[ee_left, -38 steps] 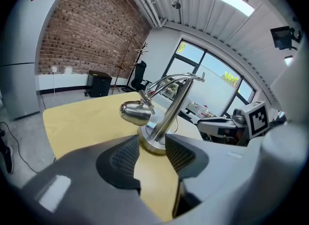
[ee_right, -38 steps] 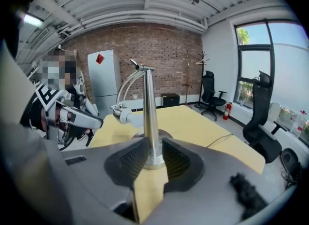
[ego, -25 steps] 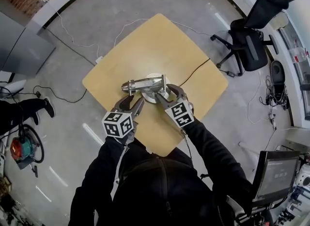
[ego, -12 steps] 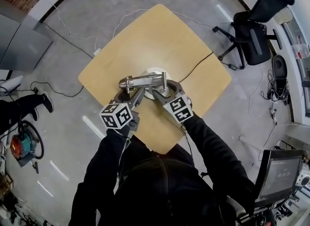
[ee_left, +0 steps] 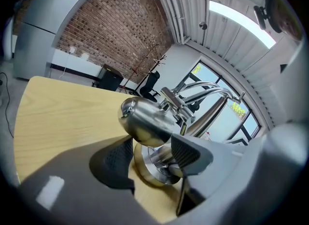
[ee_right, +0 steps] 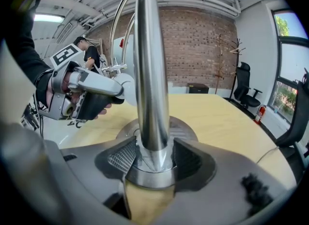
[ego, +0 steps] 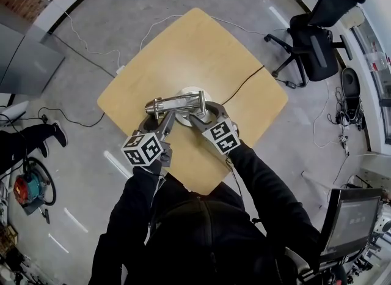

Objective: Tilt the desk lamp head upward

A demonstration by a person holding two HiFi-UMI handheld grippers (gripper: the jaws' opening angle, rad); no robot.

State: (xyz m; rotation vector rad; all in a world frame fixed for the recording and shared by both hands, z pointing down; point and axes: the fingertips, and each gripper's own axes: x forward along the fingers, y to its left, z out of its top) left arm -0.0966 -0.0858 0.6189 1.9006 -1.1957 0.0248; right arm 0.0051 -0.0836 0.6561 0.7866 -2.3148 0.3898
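A chrome desk lamp stands on the wooden table (ego: 183,45), its round base (ego: 190,96) near the middle. Its arm (ego: 180,101) lies about level and ends in the lamp head (ego: 153,106) at the left. My left gripper (ego: 160,120) reaches up under that head. In the left gripper view the lamp head (ee_left: 145,120) sits over the tips of the left gripper (ee_left: 152,154), whose jaws are closing without a visible press. My right gripper (ego: 201,115) is open around the lamp's upright post (ee_right: 152,89) just above the base (ee_right: 186,125), with slim gaps beside the right gripper (ee_right: 154,159) pads.
A black cable (ego: 244,87) runs from the lamp off the table's right edge. A black office chair (ego: 317,30) stands at the right, a screen (ego: 354,222) at the lower right, and cables and a vacuum (ego: 27,187) on the floor at the left.
Both grippers have moved forward onto the lamp. The left jaws now sit under the lamp head and the right jaws around the post. The lamp itself has hardly shifted.
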